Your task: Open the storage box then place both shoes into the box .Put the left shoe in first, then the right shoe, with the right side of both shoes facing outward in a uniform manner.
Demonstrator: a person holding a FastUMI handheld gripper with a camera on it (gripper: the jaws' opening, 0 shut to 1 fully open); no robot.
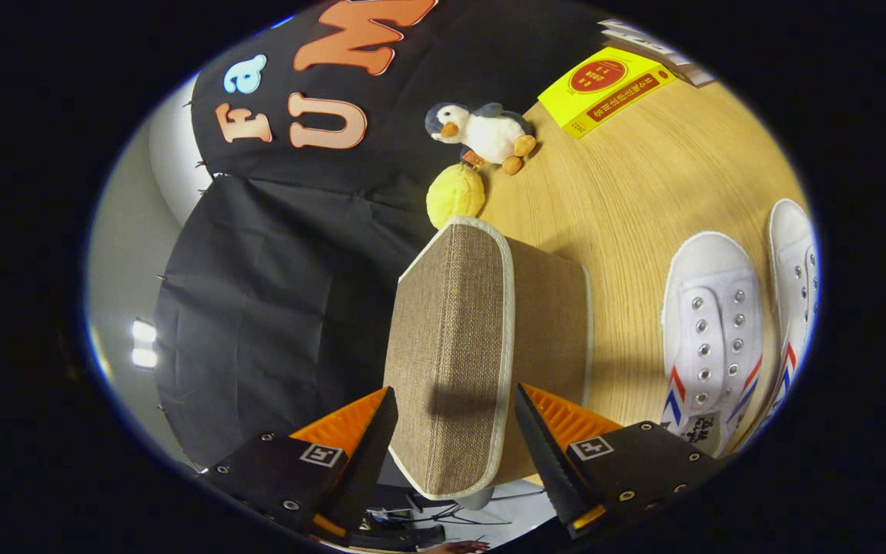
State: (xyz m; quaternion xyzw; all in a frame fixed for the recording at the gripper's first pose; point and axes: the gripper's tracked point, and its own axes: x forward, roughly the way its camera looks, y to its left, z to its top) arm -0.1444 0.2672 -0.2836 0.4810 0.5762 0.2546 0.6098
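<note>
The storage box (551, 323) is brown woven fabric with white trim and rests on the wooden table (643, 200). Its lid (451, 331) lies between my fingers, with the box body on the table side of it. My gripper (456, 392) is shut on the lid: the left fingertip (391, 400) and the right fingertip (524, 400) each press on one side of it near its closest end. Two white canvas shoes with red and blue stripes lie side by side on the table beyond the right finger, one (712, 331) closer to the box, the other (793, 285) further out.
Beyond the box lie a yellow plush ball (454, 194) and a penguin plush (481, 132). A yellow book (604, 88) and some papers (654, 46) lie further off on the table. Black cloth hangs on the left.
</note>
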